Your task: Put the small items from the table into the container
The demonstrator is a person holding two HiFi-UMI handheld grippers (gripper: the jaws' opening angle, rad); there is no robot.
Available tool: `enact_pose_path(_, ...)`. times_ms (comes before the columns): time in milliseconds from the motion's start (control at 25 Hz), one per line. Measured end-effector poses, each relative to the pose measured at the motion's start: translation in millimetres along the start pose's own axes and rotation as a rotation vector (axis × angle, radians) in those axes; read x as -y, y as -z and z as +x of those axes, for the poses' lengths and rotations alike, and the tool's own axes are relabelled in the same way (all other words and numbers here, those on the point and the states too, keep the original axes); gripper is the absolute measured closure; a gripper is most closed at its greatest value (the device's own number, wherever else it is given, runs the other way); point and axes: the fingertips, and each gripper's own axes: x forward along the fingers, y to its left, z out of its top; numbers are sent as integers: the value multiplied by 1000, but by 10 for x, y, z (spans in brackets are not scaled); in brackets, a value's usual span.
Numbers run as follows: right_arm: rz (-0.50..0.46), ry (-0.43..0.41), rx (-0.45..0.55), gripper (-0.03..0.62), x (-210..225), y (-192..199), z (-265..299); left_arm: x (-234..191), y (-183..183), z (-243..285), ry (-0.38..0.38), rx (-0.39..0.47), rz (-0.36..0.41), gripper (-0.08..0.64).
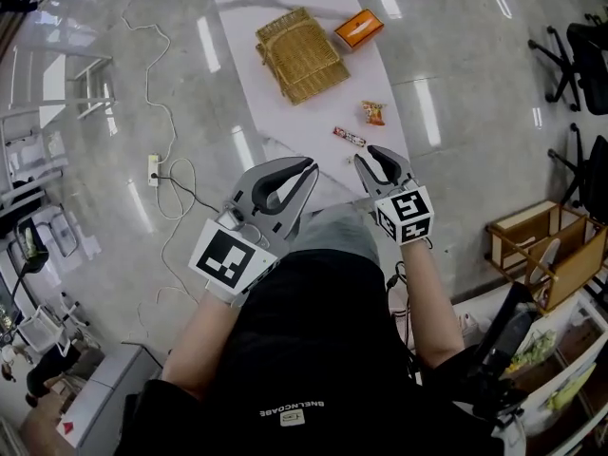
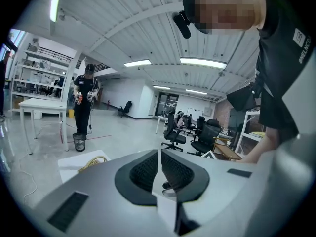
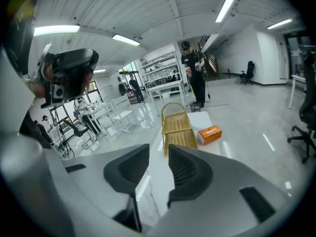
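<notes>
A white table (image 1: 285, 12) bears a wicker basket (image 1: 299, 55) with an orange box (image 1: 359, 28) beside it. Nearer to me lie a small snack packet (image 1: 373, 113) and a wrapped candy bar (image 1: 349, 137). My right gripper (image 1: 369, 158) hovers just on my side of the candy bar, open and empty. My left gripper (image 1: 312, 167) is level with it to the left, its jaws together with nothing between them. The right gripper view looks past the parted fingers (image 3: 187, 169) at the basket (image 3: 177, 130) and the orange box (image 3: 210, 134). The left gripper view shows dark pads (image 2: 145, 172) meeting.
A power strip with a white cable (image 1: 152, 169) lies on the floor left of the table. Wooden crates (image 1: 532, 250) and office chairs (image 1: 575, 55) stand at the right. Another person (image 2: 83, 105) stands by a far table with a bin (image 2: 79, 142).
</notes>
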Motion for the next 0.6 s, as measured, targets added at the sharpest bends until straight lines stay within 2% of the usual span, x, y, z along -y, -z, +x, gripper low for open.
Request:
enact_pose_path(240,-20,-23,-165,451,170,733,411,-97,193,65,-47,-17,-48,554)
enact_pose_path(600,34,-6,-355,408,467,1768,839,-235,768,188,-95,-114,-91,552)
